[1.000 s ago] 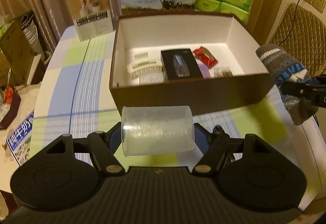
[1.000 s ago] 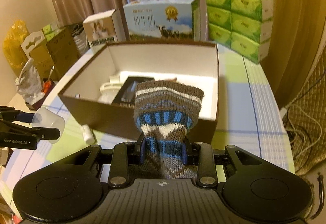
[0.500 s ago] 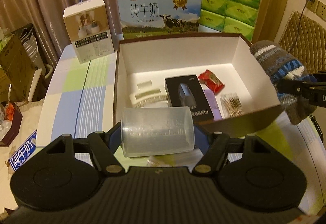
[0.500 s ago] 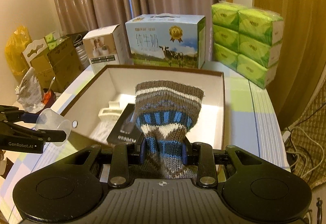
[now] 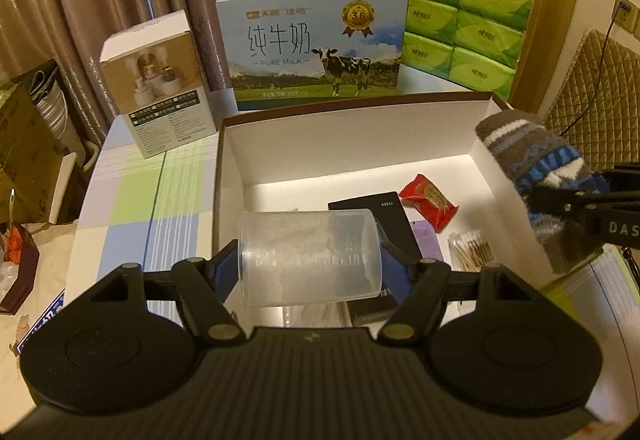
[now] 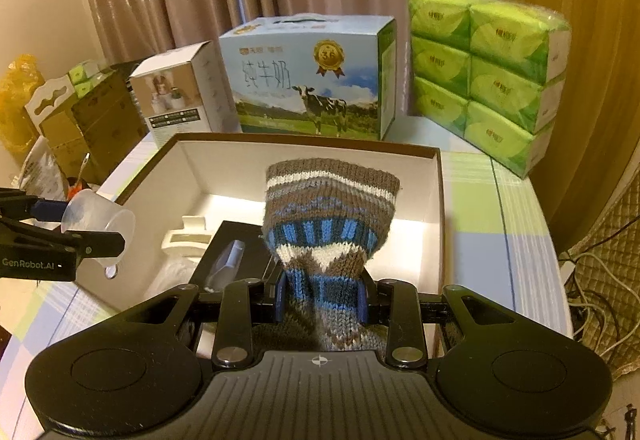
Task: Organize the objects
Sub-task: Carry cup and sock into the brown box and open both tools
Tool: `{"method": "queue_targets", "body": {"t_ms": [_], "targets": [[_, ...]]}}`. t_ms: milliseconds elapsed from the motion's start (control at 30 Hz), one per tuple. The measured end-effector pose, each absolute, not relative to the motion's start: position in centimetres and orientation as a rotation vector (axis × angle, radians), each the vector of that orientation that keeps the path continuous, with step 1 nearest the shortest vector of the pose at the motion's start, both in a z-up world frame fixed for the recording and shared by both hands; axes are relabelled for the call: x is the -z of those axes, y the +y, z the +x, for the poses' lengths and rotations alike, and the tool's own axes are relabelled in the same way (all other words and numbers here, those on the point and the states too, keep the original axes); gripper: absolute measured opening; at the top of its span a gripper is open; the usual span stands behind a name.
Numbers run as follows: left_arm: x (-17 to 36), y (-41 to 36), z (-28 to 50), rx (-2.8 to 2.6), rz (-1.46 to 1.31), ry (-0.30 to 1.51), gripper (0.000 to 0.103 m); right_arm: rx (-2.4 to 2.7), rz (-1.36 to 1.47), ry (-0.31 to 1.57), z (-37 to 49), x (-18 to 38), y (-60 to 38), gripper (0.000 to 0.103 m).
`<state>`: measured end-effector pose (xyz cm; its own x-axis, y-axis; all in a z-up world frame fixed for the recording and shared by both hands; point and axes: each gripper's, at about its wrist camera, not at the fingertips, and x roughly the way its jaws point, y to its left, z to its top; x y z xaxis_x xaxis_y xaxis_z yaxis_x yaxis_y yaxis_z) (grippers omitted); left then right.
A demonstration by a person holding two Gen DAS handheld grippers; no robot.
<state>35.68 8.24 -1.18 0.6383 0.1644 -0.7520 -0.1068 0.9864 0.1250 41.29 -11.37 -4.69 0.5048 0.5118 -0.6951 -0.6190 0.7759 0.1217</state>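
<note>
My left gripper (image 5: 308, 260) is shut on a clear plastic measuring cup (image 5: 308, 258), held sideways above the near left part of the open brown box (image 5: 352, 127). My right gripper (image 6: 322, 296) is shut on a grey, blue and white knitted sock (image 6: 330, 207), held over the box's near right edge (image 6: 440, 224). From the left wrist view the sock (image 5: 536, 167) hangs at the right. From the right wrist view the cup (image 6: 98, 224) is at the left. Inside the box lie a black case (image 5: 384, 211), a red packet (image 5: 428, 201), cotton swabs (image 5: 472, 248) and a white clip (image 6: 188, 236).
Behind the box stand a milk carton (image 5: 316, 47), a small white product box (image 5: 156, 79) and stacked green tissue packs (image 5: 460, 15). The checked tablecloth (image 5: 152, 199) shows left of the box. Cardboard clutter (image 6: 80, 119) lies off the table's left side, a quilted chair (image 5: 600, 95) at the right.
Both grippers have moved forward and risen over the box; the cup now hangs above the box's inside, and the sock has come over the box's near right rim.
</note>
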Motion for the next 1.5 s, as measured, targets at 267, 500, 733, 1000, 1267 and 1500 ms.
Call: {"method": "queue_targets", "body": {"t_ms": [267,500,733,1000,1267,1500], "targets": [[2.8,7.7,39.0,-0.125,0.073,0.898,0.069,-0.671,-0.165,0.833,44.1,6.5,-9.7,0.029],[4.4,7.5,41.5,-0.115,0.084,0.925,0.069,-0.666,-0.182,0.866,45.8,8.1,-8.8,0.029],[5.1,7.1,43.1,-0.103,0.089,0.936,0.069,-0.664,-0.155,0.862,47.3,8.7,-8.3,0.035],[5.8,6.9,43.9,-0.096,0.087,0.948,0.069,-0.66,-0.155,0.793,47.3,8.4,-8.3,0.082],[6.3,6.8,44.1,-0.094,0.086,0.963,0.069,-0.653,-0.163,0.831,47.2,9.1,-8.6,0.082],[6.6,6.8,44.2,-0.101,0.093,0.973,0.07,-0.651,-0.159,0.833,47.3,9.1,-8.9,0.082]]}}
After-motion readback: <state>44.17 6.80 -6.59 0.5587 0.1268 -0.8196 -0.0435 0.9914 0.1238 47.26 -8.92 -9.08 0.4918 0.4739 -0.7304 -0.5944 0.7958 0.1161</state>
